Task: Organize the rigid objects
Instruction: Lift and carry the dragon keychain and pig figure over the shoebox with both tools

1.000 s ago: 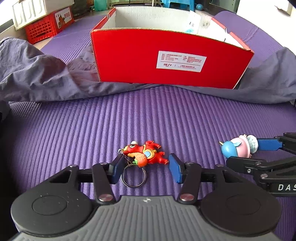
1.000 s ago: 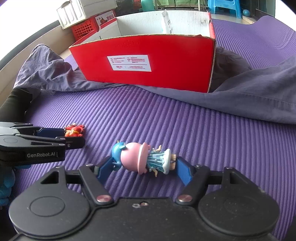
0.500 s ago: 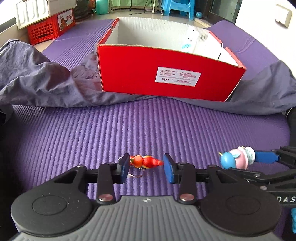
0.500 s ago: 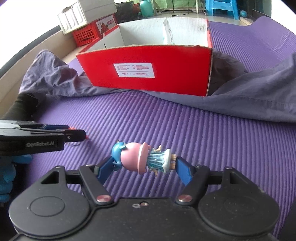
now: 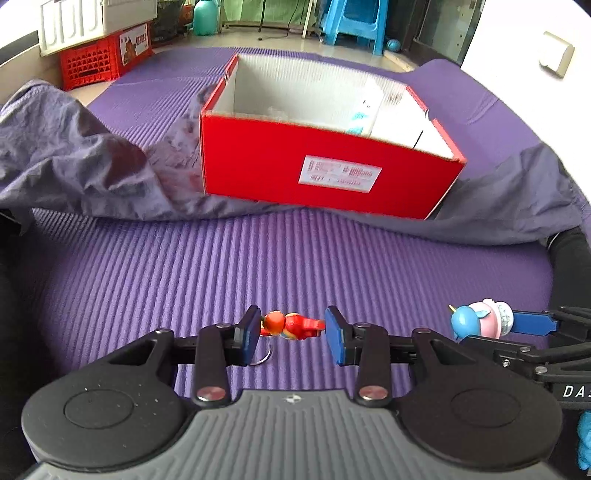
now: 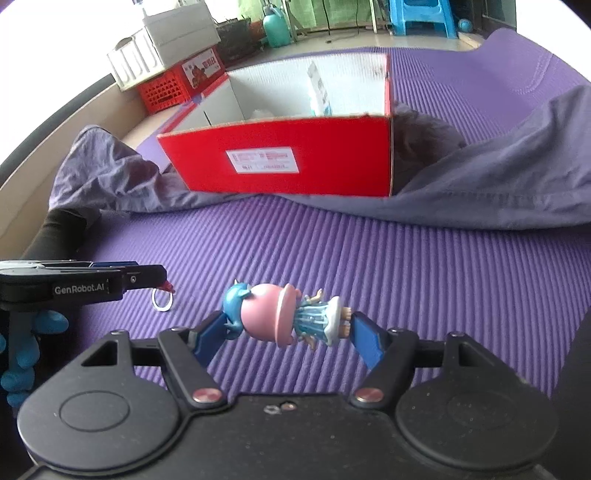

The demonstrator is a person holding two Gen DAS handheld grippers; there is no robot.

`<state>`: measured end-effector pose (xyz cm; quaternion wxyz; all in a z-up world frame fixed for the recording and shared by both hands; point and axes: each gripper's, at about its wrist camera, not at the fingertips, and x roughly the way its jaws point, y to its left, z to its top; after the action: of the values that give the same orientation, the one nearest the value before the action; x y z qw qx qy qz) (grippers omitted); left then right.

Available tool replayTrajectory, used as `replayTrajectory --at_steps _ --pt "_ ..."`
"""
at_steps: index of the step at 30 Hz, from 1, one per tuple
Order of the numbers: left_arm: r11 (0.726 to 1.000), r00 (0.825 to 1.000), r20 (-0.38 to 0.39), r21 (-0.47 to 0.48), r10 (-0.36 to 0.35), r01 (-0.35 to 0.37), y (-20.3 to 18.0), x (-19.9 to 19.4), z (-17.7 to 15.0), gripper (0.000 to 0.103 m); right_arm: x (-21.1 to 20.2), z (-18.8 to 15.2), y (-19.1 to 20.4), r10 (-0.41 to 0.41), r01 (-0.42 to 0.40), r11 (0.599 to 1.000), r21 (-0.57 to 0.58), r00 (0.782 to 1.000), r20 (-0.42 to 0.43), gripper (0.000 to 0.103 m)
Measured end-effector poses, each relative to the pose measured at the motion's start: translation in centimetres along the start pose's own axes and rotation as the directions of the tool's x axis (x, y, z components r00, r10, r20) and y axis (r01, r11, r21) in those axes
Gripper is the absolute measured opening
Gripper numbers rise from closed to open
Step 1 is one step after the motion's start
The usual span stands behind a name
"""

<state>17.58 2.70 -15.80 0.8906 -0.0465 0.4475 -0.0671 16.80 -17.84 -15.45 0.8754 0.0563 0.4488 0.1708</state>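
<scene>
**Both toys off the mat, box ahead**

Up they come: a second ago the red keychain lay flat on the purple mat between wide blue pads, and now it hangs clear of the mat, clamped from both sides, while the red box sits lower in frame with more of its white inside on show.

Left wrist view first. The left gripper (image 5: 291,334) is at bottom centre, its blue pads closed on the red keychain (image 5: 291,325), which spans the gap end to end; the metal ring (image 5: 263,357) dangles below beside the left pad. At the right edge the right gripper (image 5: 491,334) pokes in sideways, carrying the pink and blue figurine (image 5: 480,323). The red box (image 5: 314,173) stands open in the upper middle, white label on its near wall, with a grey-purple cloth (image 5: 81,166) bunched along its base on both sides. The purple mat (image 5: 221,266) fills the middle ground. A red crate (image 5: 92,62) sits upper left, a blue stool (image 5: 354,22) at the top.

Over to the right wrist view. Right gripper at bottom centre, jaws set fairly wide and pressed on the figurine lying crosswise, blue head at the left pad, feet at the right. At the left edge the left gripper comes in side-on, a red tip of the keychain showing at its nose, ring hanging beneath. Blue-gloved fingers (image 6: 22,354) wrap its handle. The box stands upper middle, cloth spilling right.
</scene>
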Motion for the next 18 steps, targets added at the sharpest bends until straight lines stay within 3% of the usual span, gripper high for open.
replayTrajectory --at_steps 7,18 --pt "1.000 0.998 0.058 0.011 -0.025 0.025 -1.0 -2.7 3.5 0.037 -2.9 3.1 0.5 -0.003 0.005 0.999 -0.035 0.999 0.051 0.072" --pt "0.996 0.976 0.211 0.078 -0.048 0.032 -2.7 -4.7 12.8 0.037 -5.0 11.4 1.3 -0.043 0.067 0.988 -0.141 0.985 0.169 0.072"
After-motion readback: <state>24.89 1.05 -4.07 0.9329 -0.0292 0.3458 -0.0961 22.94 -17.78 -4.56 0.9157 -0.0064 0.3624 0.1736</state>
